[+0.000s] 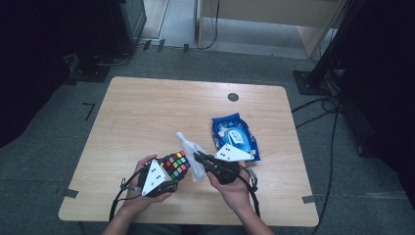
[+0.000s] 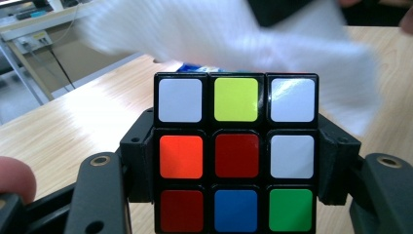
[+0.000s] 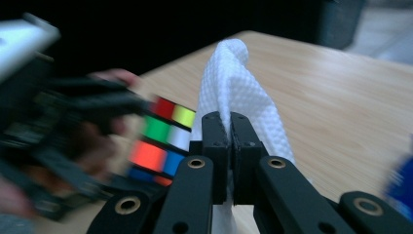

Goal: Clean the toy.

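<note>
Soft white wipe, light and floppy, best pinched at an edge: clenched in right tongs; hard slick cube clamped flat-sided in left tongs.

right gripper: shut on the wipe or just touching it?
Shut on it. In the right gripper view the right gripper has its jaws pressed together with the white wipe pinched between them, bunched above, beside the cube.

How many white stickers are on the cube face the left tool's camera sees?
3 on the cube: top-left, top-right and middle-right. Its other faces are hidden there.
</note>
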A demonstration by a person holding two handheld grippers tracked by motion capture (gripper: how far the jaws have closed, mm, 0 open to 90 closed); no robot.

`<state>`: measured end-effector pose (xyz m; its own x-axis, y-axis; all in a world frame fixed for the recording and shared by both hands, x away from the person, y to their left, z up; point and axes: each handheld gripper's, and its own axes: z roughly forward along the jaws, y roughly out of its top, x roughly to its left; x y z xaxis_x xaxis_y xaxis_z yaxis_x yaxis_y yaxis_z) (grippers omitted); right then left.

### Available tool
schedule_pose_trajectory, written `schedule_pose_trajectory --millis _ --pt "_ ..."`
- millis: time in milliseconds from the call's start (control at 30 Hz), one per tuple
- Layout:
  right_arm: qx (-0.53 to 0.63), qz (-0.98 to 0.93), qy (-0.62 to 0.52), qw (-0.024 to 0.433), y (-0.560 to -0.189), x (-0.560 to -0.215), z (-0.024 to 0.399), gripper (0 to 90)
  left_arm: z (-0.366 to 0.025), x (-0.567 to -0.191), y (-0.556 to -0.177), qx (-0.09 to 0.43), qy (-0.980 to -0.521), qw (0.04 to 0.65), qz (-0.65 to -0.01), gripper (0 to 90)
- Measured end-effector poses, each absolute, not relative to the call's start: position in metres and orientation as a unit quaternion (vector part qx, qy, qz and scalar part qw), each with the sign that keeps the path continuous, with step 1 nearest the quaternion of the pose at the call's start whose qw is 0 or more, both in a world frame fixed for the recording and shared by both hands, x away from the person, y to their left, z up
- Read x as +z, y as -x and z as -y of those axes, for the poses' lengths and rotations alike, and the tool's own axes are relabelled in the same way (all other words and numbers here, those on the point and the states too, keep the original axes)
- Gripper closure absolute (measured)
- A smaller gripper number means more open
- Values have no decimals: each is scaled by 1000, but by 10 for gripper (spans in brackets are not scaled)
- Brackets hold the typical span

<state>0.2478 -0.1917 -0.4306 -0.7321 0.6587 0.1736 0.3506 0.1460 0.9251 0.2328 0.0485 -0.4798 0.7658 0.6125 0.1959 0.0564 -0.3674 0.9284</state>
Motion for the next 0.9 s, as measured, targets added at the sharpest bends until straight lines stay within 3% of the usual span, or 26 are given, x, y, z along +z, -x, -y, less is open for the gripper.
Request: schedule_pose_trajectory --millis 233,467,533,667,900 --pt "588 -749 -282 118 -227 -423 168 881 -42 -477 -227 261 -783 528 -198 341" --pt "574 -742 -313 148 -237 -437 175 874 -44 -471 -225 255 -777 542 -196 341" --pt "553 -742 -335 175 -247 -449 184 872 -47 -470 -226 256 -774 544 -200 341" --pt "517 -751 -368 184 -259 -468 196 872 -52 -467 -229 254 -765 553 -210 341" --pt "535 -739 -364 185 -256 -454 200 872 -57 -470 -233 256 -767 546 -219 341"
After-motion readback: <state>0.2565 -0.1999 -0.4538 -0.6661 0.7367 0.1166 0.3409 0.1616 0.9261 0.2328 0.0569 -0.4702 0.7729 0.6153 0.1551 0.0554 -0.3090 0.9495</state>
